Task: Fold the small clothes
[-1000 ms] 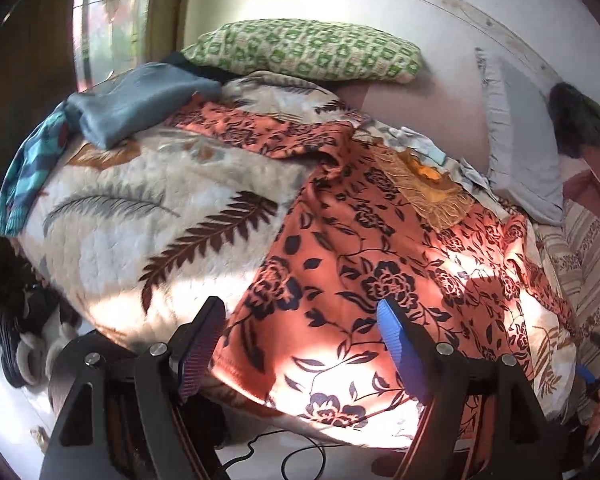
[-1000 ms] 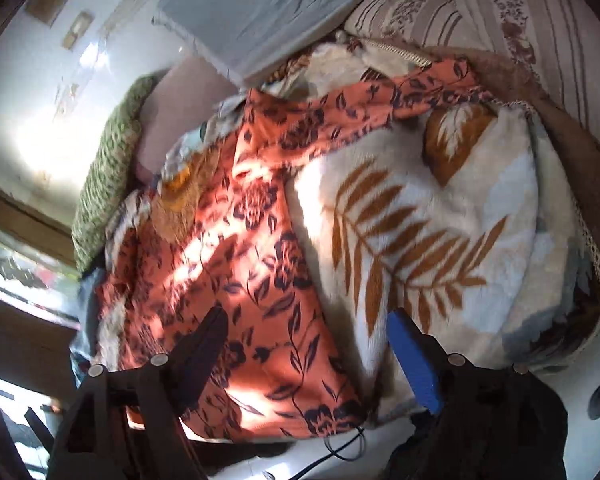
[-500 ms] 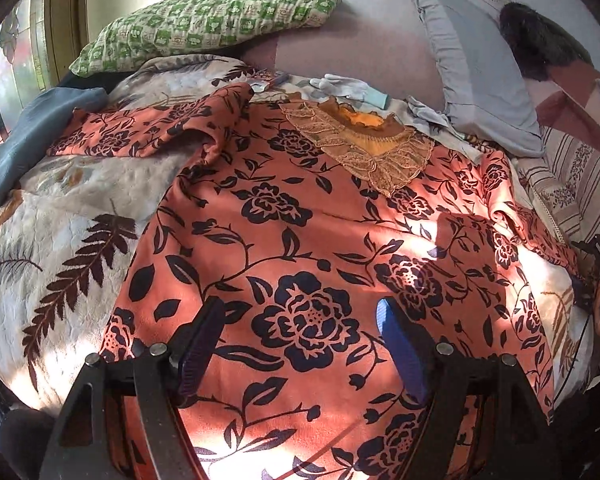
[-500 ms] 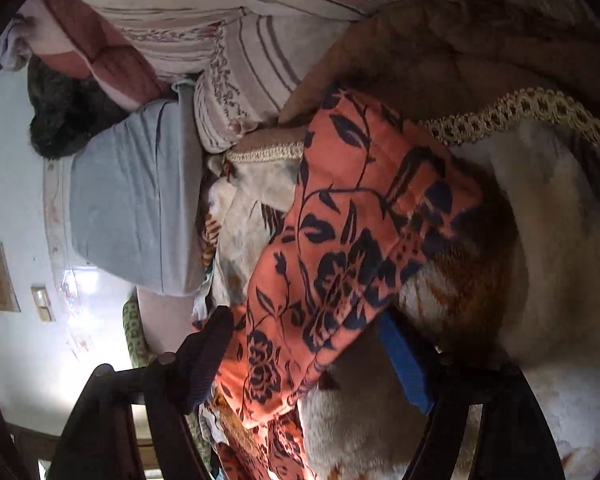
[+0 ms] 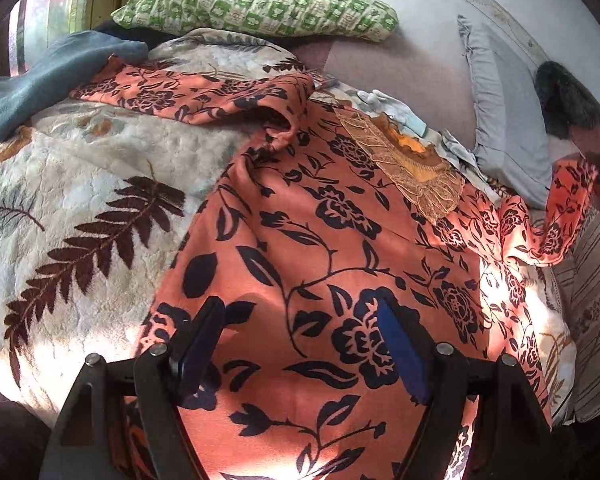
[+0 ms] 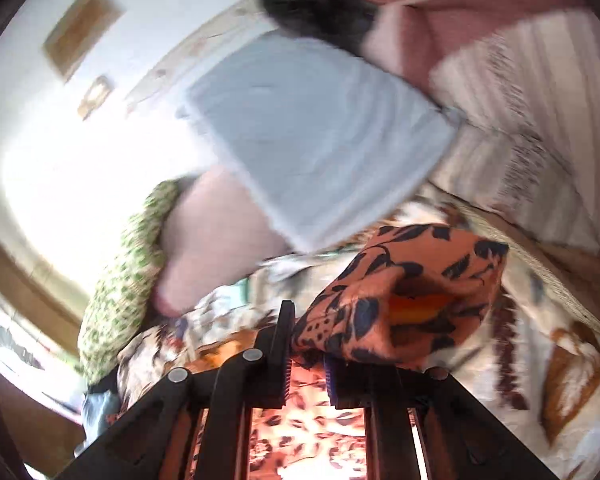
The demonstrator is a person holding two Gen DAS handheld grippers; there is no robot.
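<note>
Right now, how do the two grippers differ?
The left gripper is open, hovering over the flat body of the orange dress and holding nothing. The right gripper is closing on a bunched, lifted sleeve. Both work the same dress.

Smooth, matt orange floral cloth garment lies on a plush, fuzzy leaf-print blanket.
</note>
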